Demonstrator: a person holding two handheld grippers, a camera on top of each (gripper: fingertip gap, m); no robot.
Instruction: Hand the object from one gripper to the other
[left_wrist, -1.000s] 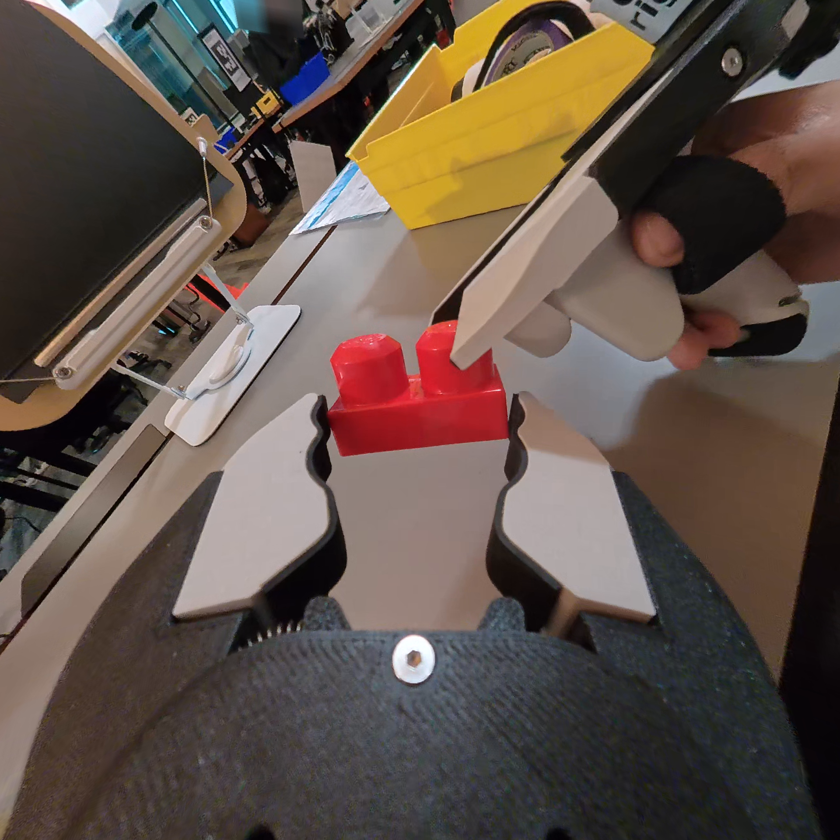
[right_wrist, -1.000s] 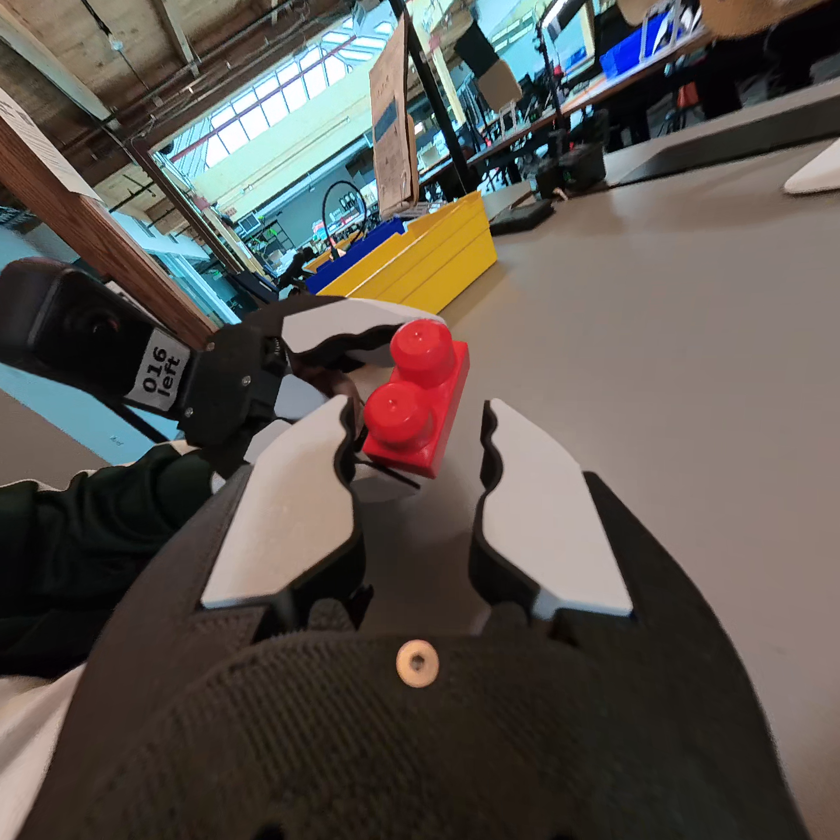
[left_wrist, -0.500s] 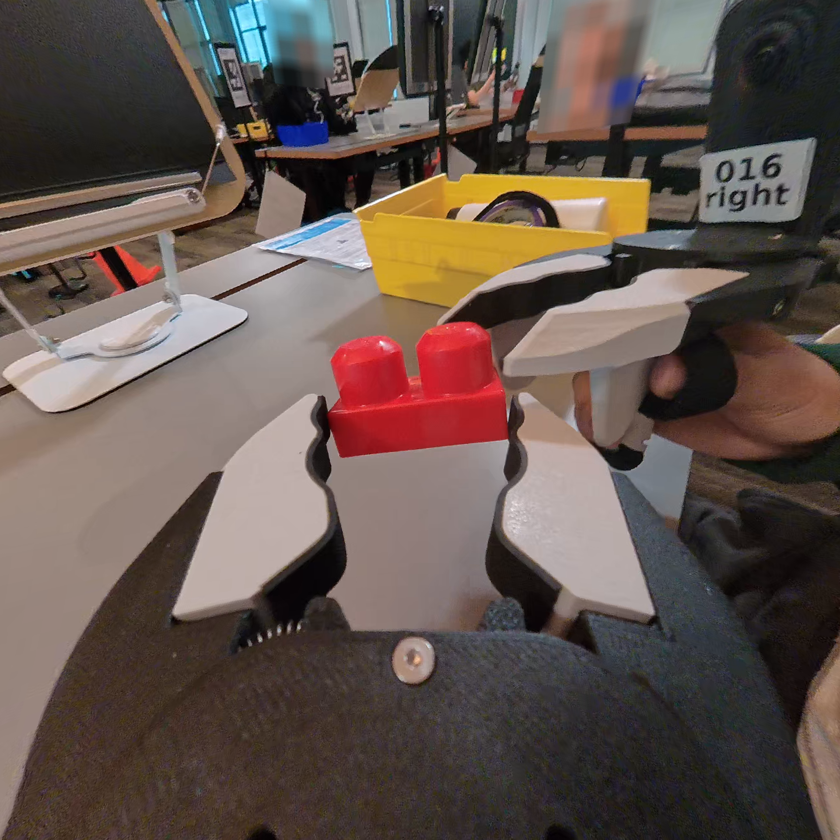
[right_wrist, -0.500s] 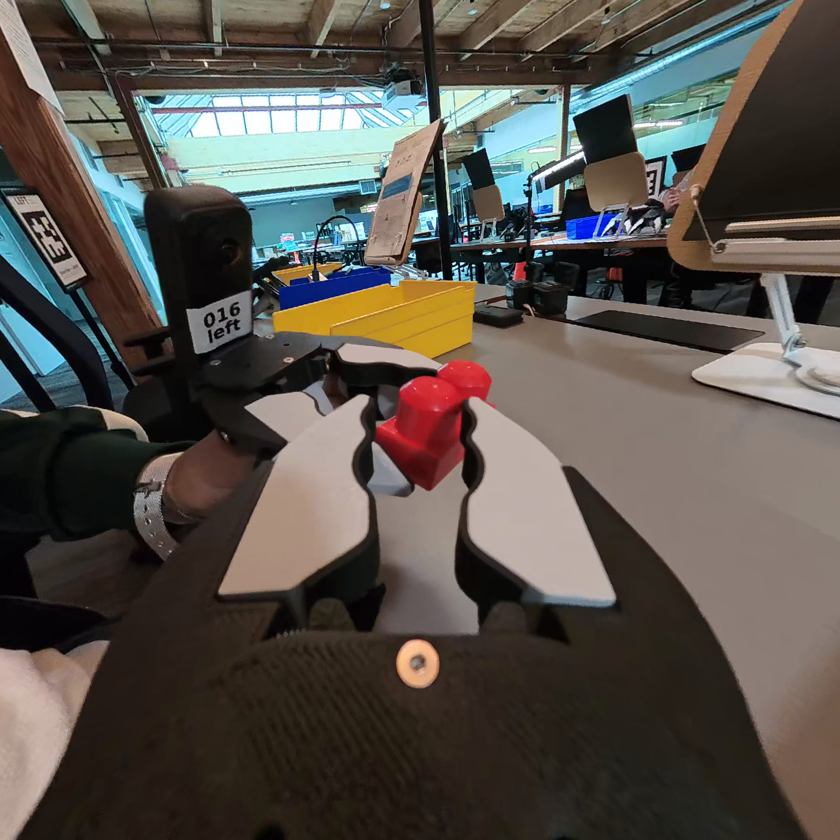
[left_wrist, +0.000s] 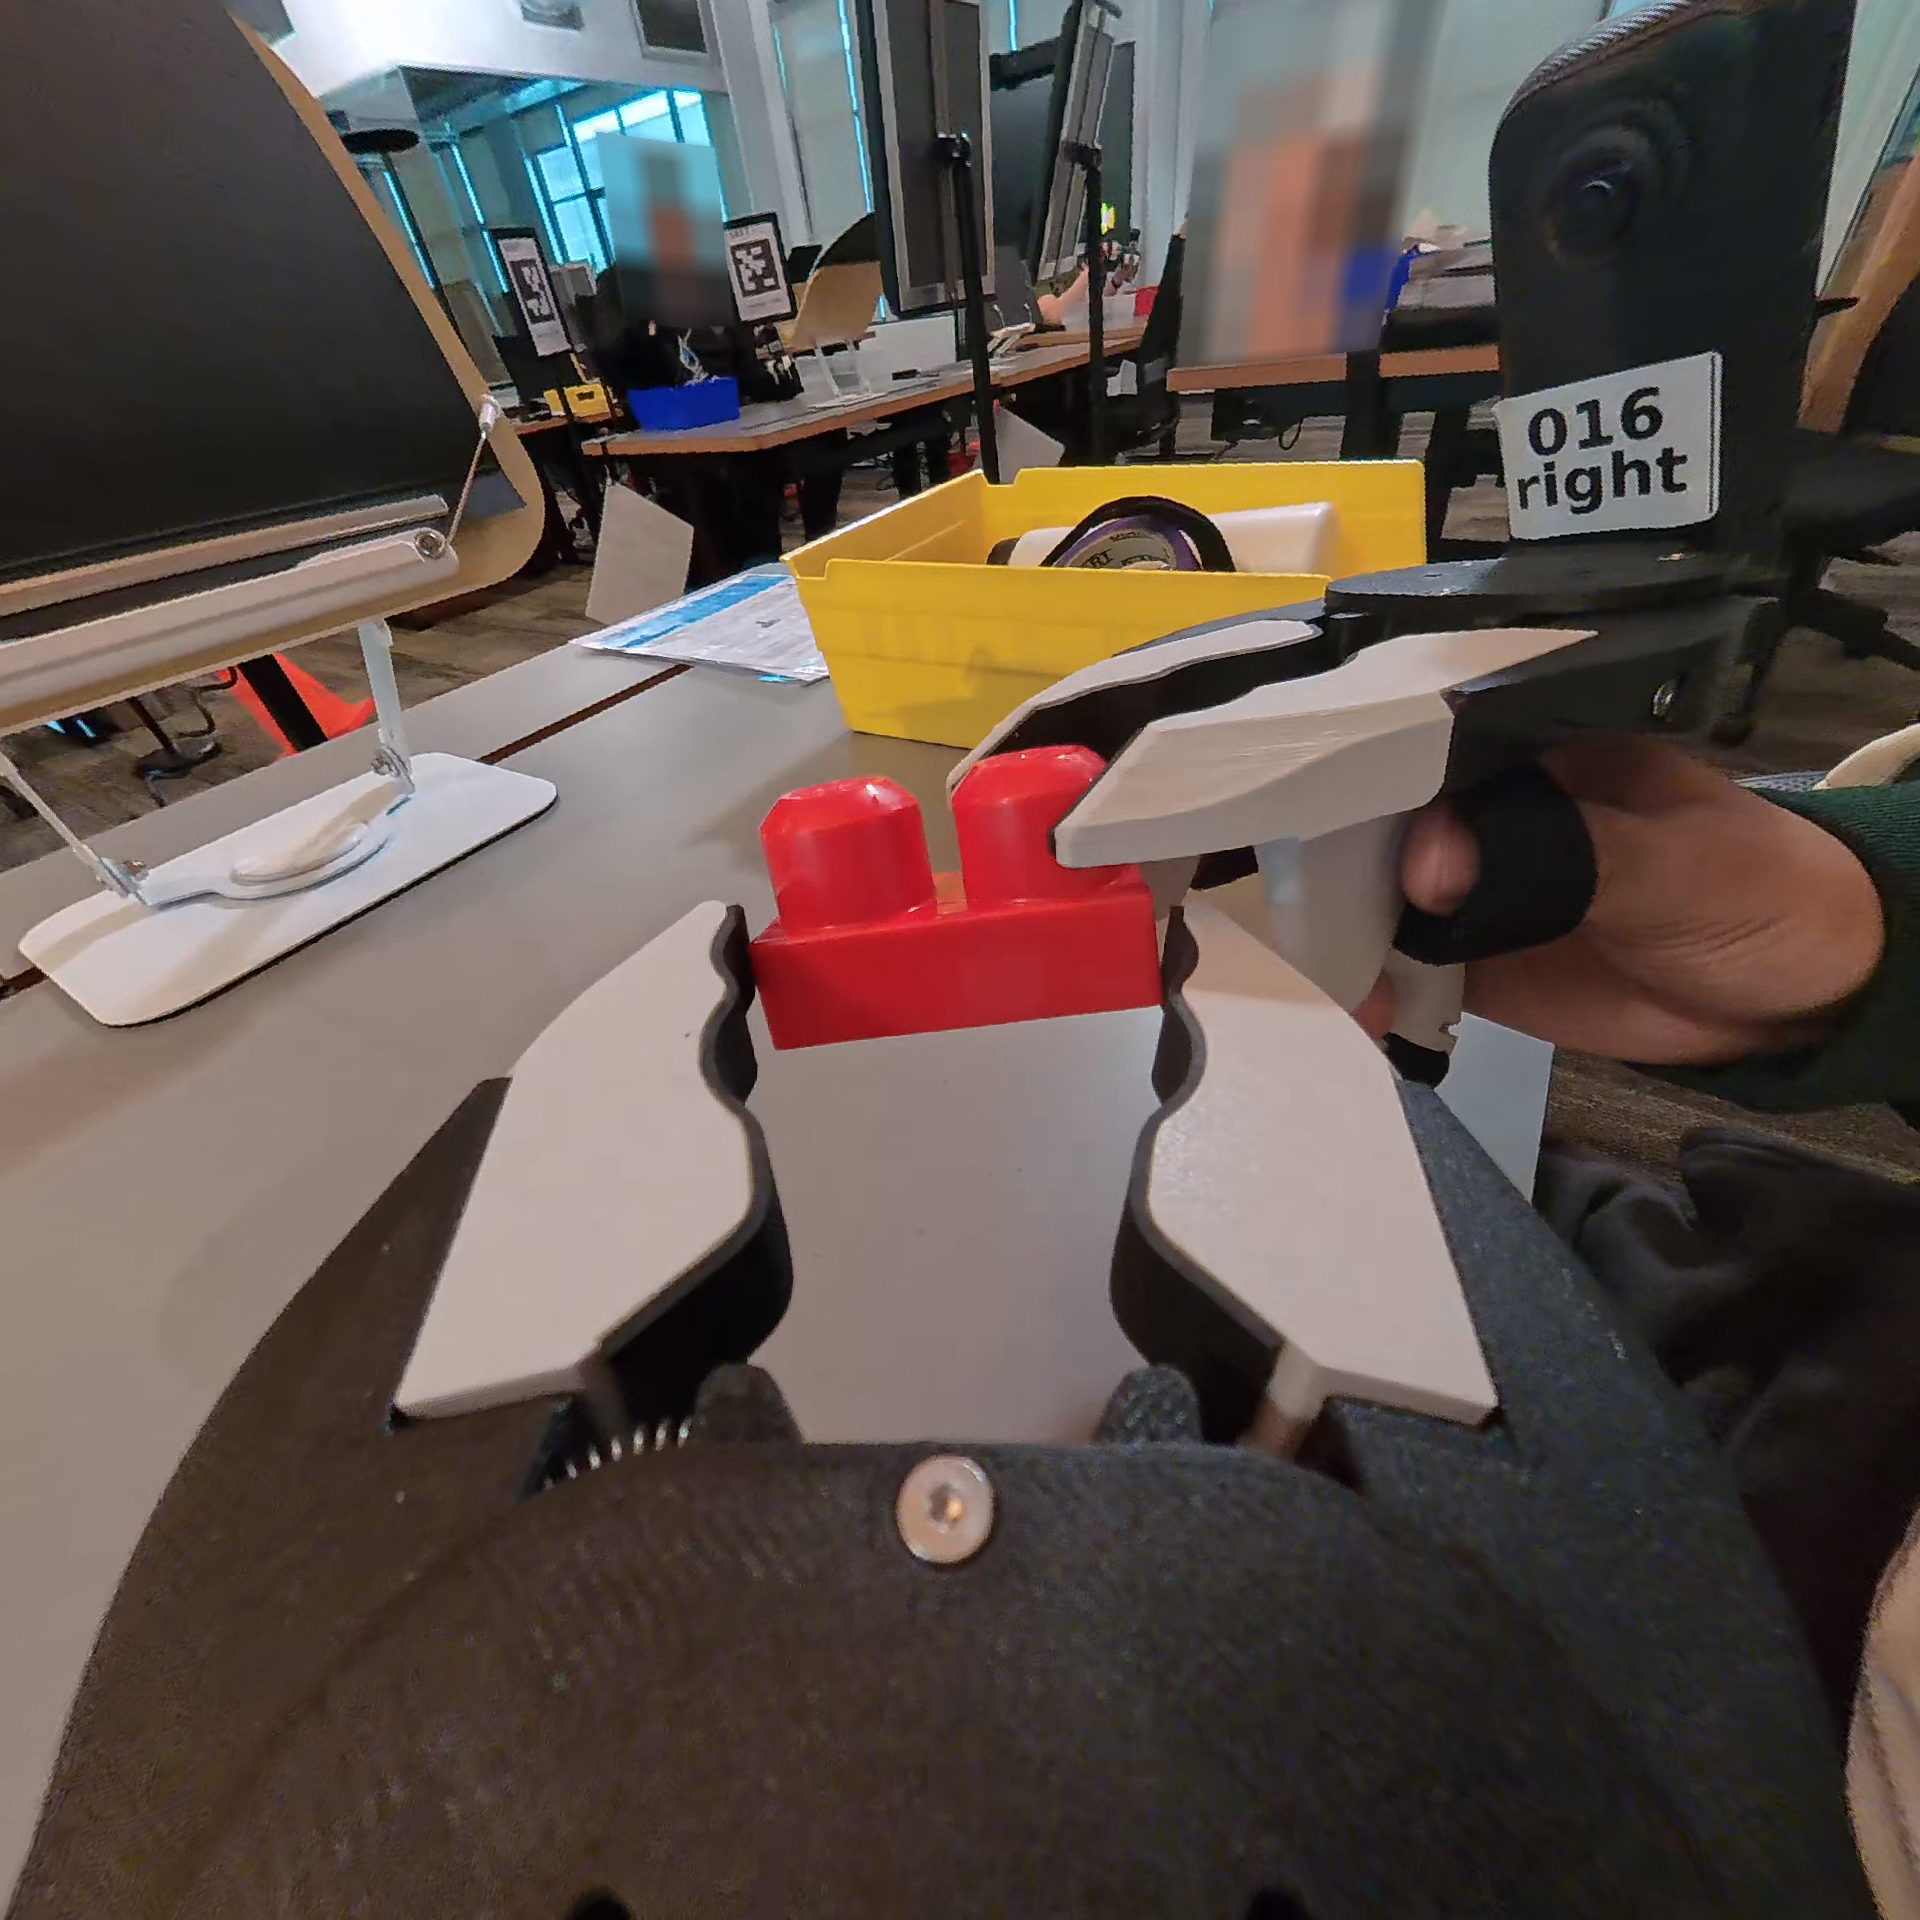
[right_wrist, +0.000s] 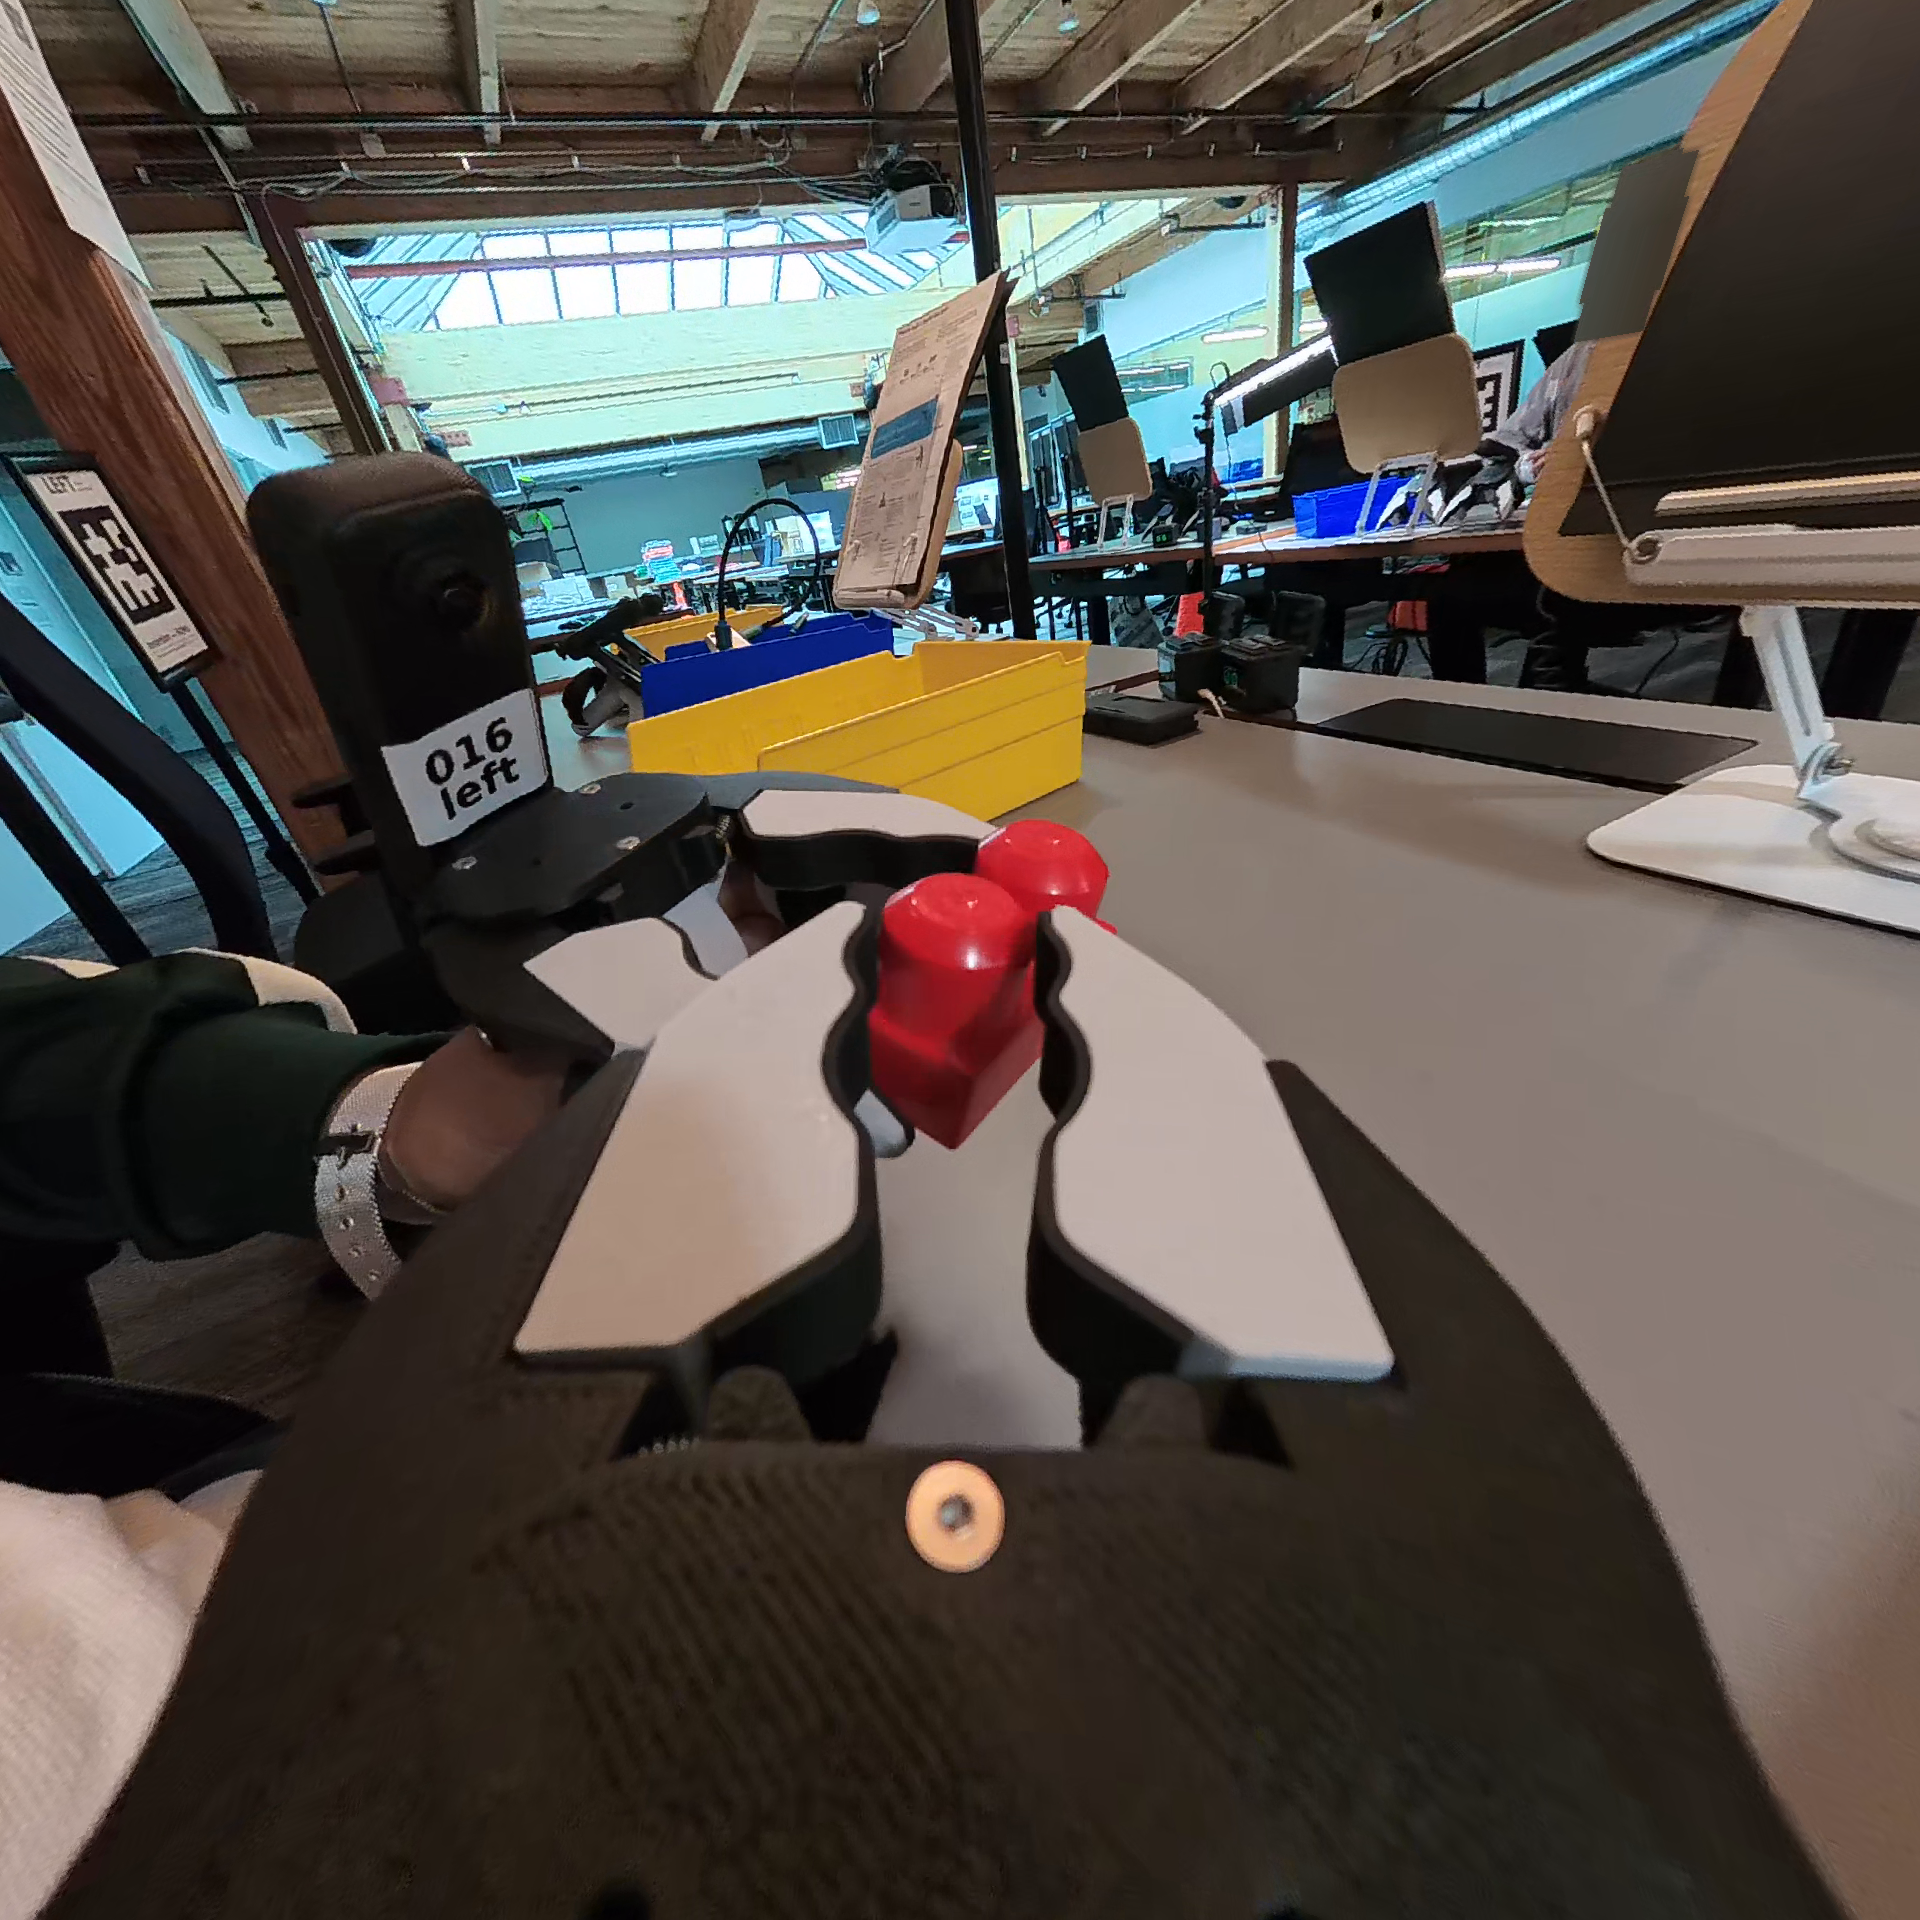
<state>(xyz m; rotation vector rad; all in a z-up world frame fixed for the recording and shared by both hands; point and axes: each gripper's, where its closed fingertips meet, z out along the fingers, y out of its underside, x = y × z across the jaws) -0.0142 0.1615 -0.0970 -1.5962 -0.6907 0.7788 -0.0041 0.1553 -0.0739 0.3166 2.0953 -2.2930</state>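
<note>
**Red two-stud block gripped from both sides above the table**

Red plastic building block with two round studs (left_wrist: 951, 961) sits between the fingertips of the left gripper (left_wrist: 954, 961), whose grey-faced fingers (left_wrist: 613, 1184) press against the two short ends of the block's base. The block is upright, studs on top, and clear of the grey tabletop (left_wrist: 260, 1091) below it.

The right gripper (left_wrist: 1039, 821) enters from the right of the left gripper, level with the studs. In its own view, the right gripper (right_wrist: 951, 951) has its fingers (right_wrist: 727, 1122) closed against the nearer stud, one on each side; the second stud shows just beyond the tips. The block's base corner hangs below the fingers there.

A hand in a black fingerless glove (left_wrist: 1621, 914) holds the right gripper's handle. A yellow plastic bin (left_wrist: 1039, 634) stands on the table beyond the block, well apart. A white stand base (left_wrist: 291, 894) lies ahead and left of the left gripper.
</note>
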